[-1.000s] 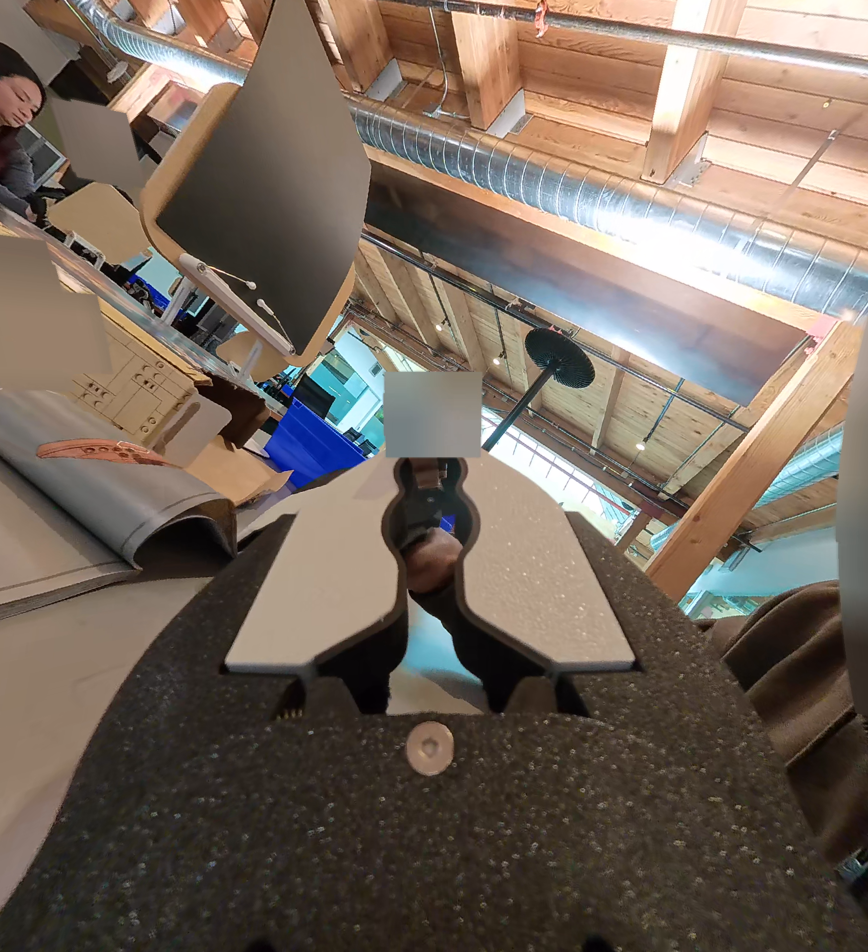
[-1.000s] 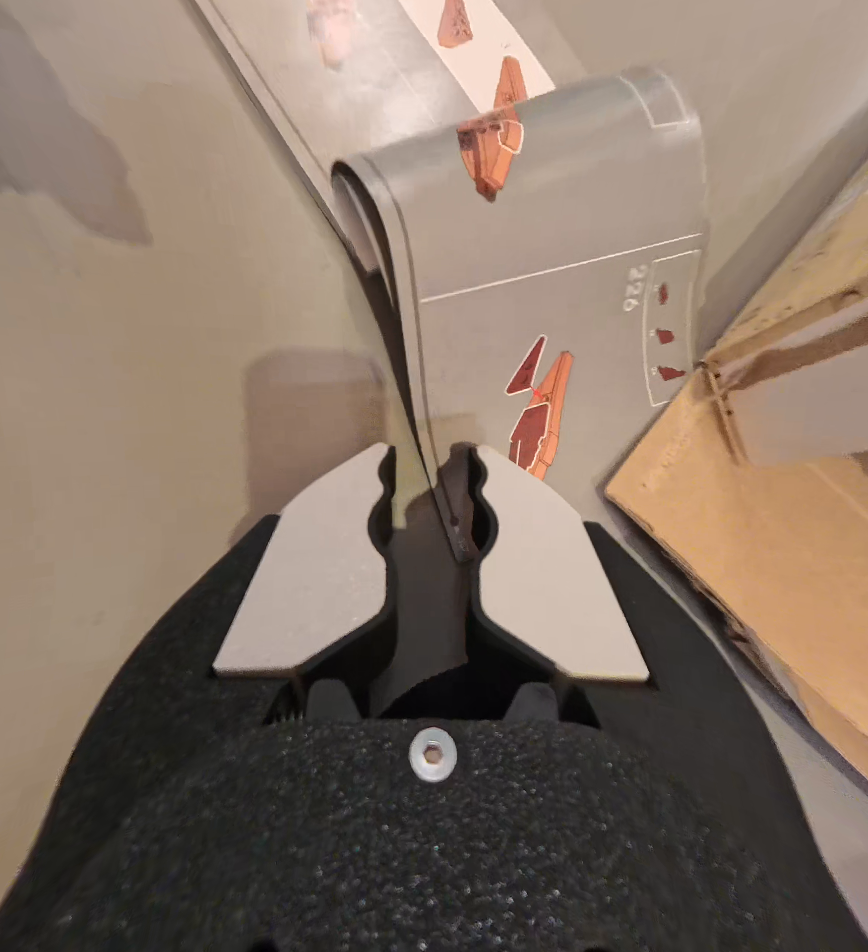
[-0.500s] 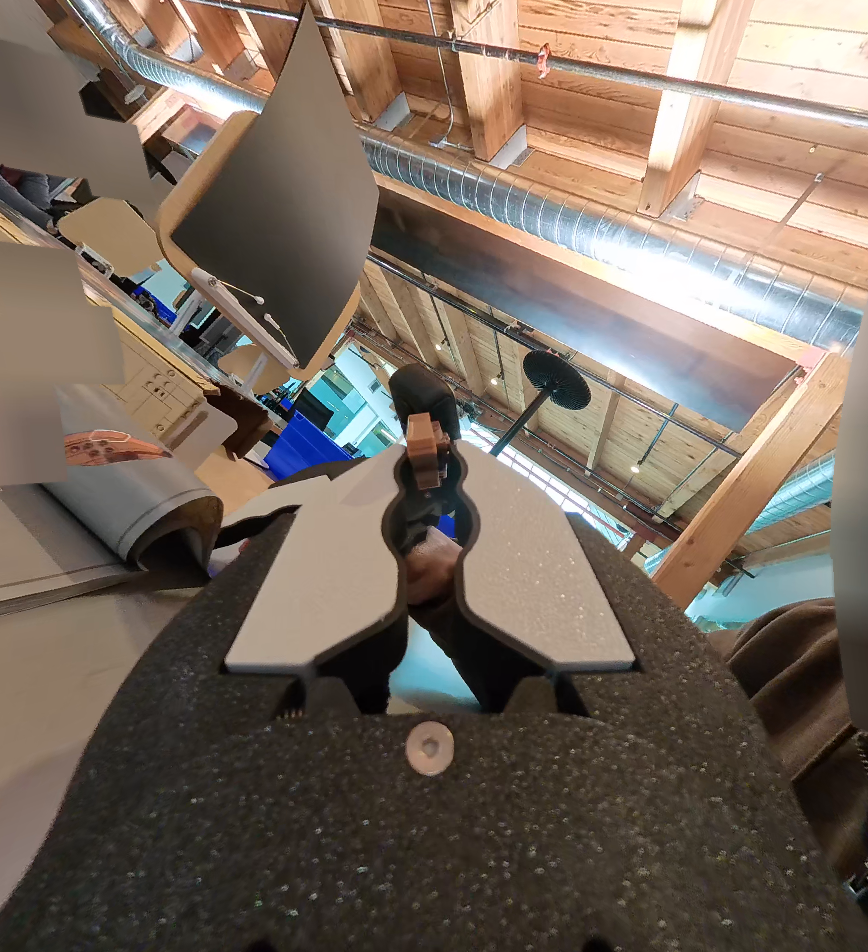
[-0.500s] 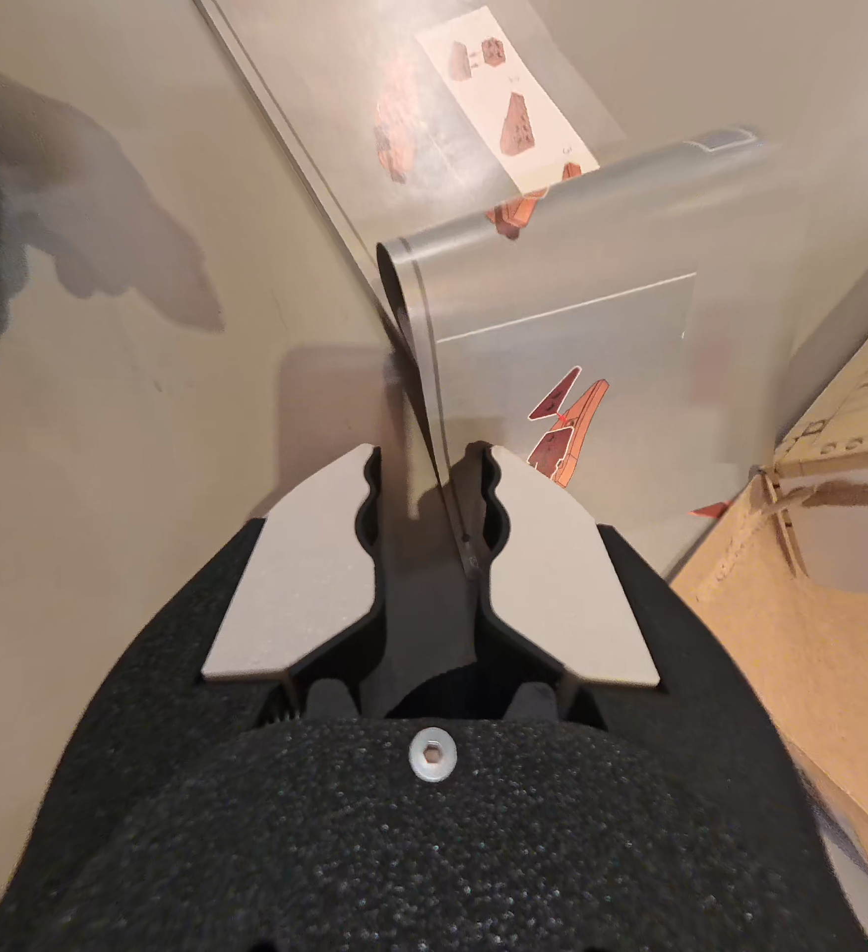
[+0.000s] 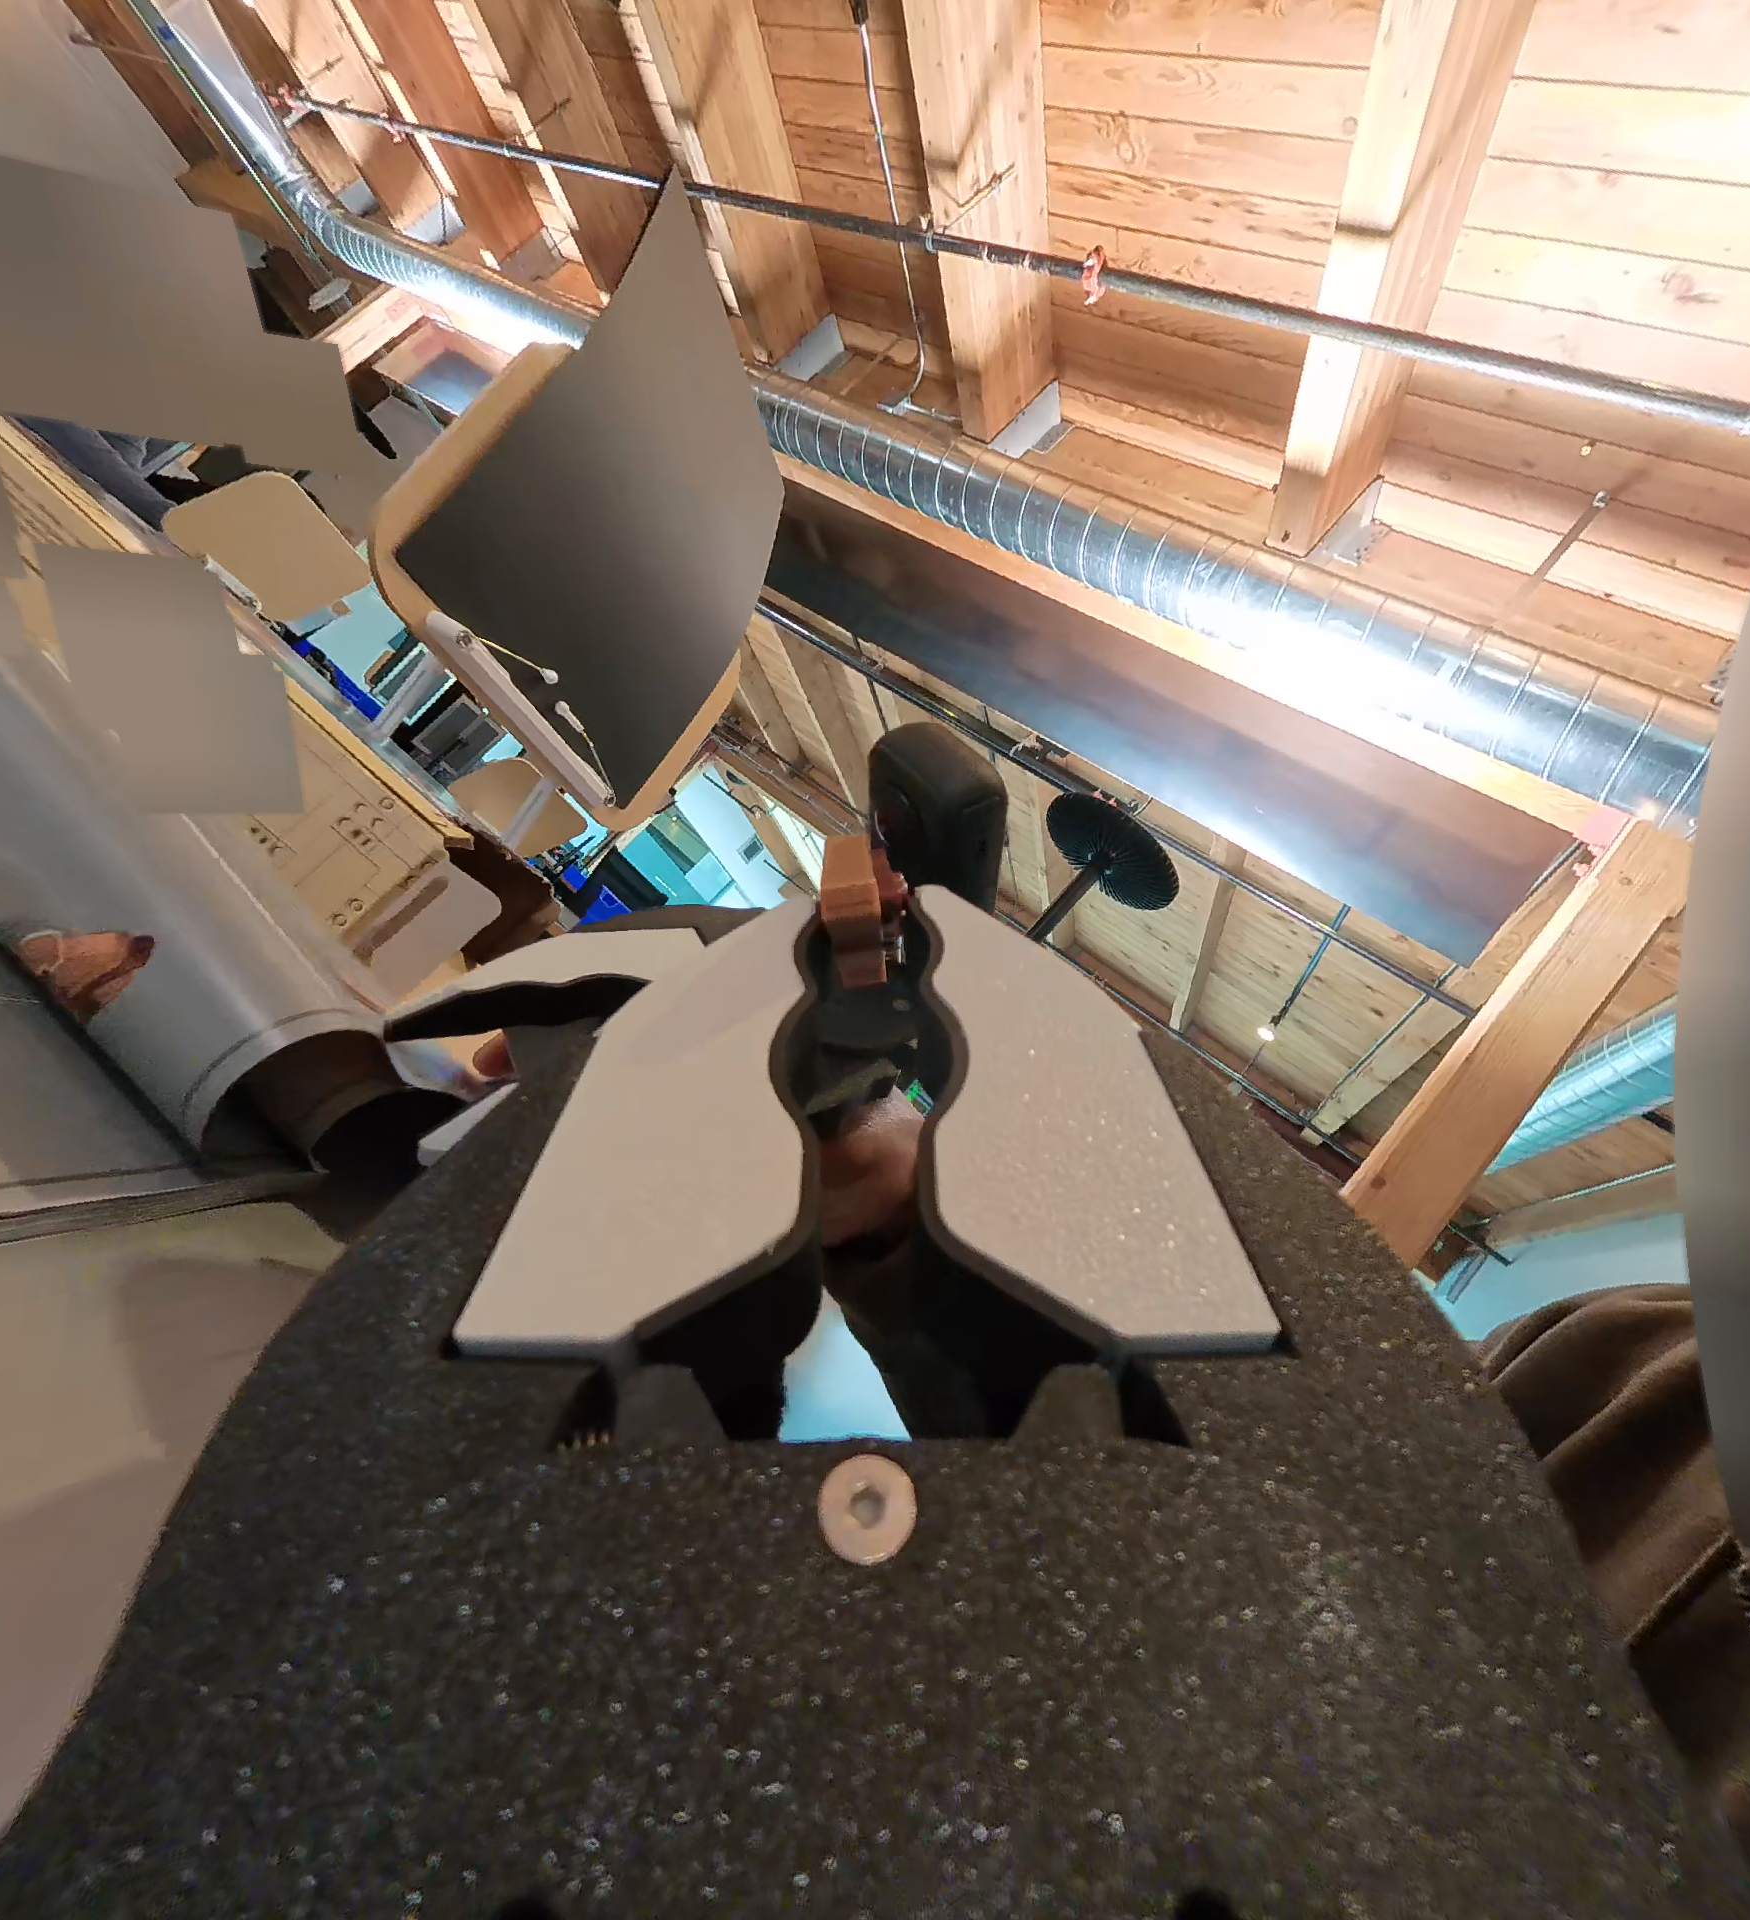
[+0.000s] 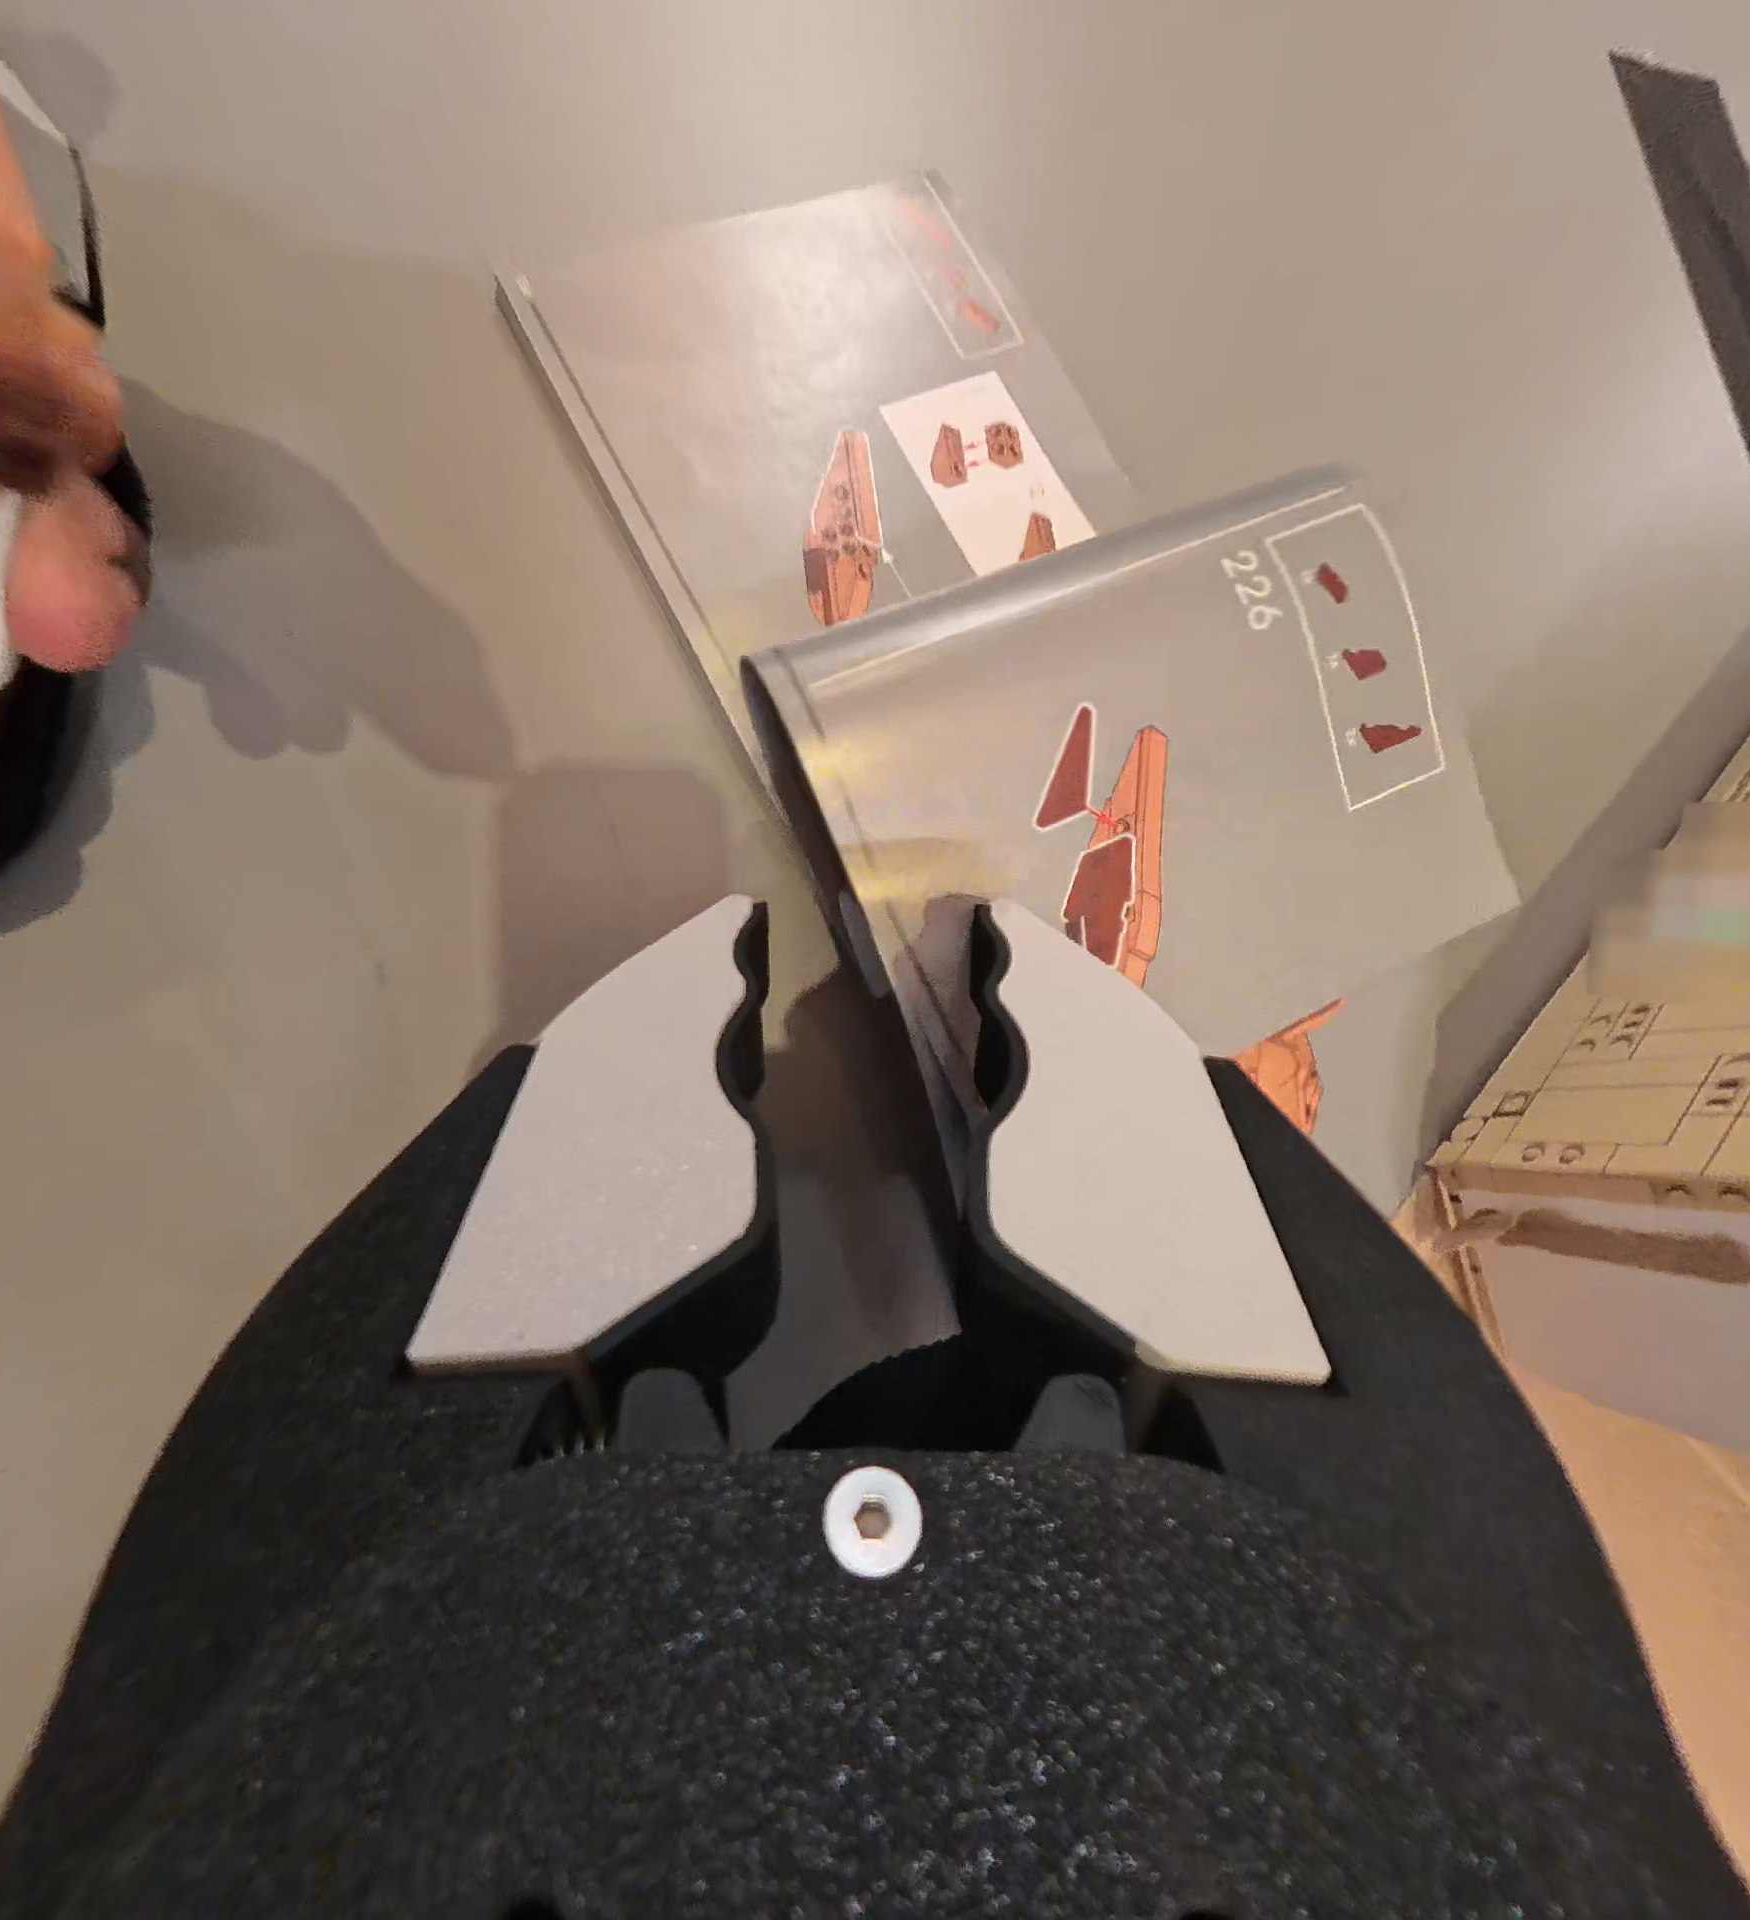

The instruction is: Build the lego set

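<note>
**Page standing loose in right jaws; left clamped on a brown brick piece**

Timber ceiling beams and a ribbed silver duct (image 5: 1110, 520) fill the left wrist view, so I read that gripper as tilted steeply upward. Grey tabletop (image 6: 227, 1039) fills the right wrist view.

Left gripper (image 5: 866, 925): jaws nearly together, pinching a small brown brick piece (image 5: 850, 914) at the tips, which pokes out above them. Black rounded housing (image 5: 938, 810) sits just behind it, probably the other rig's.

Right gripper (image 6: 866, 925): jaws apart. Curled page (image 6: 1110, 727) of the open instruction booklet (image 6: 746, 364) stands on edge between my fingers, nearer the right one; I see no pad pressing it, so I count it as not gripped.

Booklet lies mid-tabletop, running toward the far edge. Cardboard box (image 6: 1629, 1195) just right of it. Hand (image 6: 9, 468) on the other gripper at the left edge of the view.

My judgement: to handle the page cleanly, I'd keep its edge centred between the pads, stay low near the corner, and avoid creasing the curl.
</note>
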Tool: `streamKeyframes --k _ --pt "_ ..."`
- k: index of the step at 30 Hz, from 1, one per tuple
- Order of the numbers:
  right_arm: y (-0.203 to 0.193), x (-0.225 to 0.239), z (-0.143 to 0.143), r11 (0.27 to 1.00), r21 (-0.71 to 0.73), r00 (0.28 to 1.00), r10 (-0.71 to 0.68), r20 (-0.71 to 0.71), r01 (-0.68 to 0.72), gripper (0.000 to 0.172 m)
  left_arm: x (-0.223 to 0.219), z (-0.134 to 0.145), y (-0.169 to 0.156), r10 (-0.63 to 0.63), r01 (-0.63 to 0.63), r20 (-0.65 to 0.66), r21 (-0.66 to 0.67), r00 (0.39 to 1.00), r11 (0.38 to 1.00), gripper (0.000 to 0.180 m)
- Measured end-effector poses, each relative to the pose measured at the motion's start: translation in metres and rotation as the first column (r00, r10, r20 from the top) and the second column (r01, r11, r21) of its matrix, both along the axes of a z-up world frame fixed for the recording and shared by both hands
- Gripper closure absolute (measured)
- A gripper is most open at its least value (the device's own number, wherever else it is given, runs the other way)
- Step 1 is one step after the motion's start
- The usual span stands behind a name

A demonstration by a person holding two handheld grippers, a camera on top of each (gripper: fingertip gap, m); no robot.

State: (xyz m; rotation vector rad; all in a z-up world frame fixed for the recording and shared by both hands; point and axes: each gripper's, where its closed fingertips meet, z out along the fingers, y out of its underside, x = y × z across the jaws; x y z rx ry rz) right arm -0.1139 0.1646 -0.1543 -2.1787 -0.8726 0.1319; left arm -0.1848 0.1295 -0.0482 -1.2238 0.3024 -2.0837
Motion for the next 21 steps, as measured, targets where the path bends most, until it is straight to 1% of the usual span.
streamKeyframes --k 7,11,18,21 --pt "0.012 -0.008 0.004 0.998 0.066 0.998 0.010 0.060 -0.014 0.135 -0.006 0.001 0.005 0.029 -0.029 0.015 -0.008 0.999 1.000 0.167" --pt "0.019 -0.008 0.010 0.992 0.129 0.997 -0.012 0.081 0.002 0.135 -0.008 0.001 0.006 0.037 -0.037 0.020 -0.011 0.999 0.999 0.167" --pt "0.031 -0.012 0.031 0.964 0.264 0.999 -0.042 0.029 0.032 0.135 -0.012 0.002 0.010 0.069 -0.069 0.027 -0.015 0.997 0.998 0.168" --pt "0.037 -0.015 0.034 0.953 0.301 0.998 -0.054 0.030 0.042 0.137 -0.013 0.002 0.010 0.082 -0.082 0.022 -0.004 0.996 0.997 0.167"
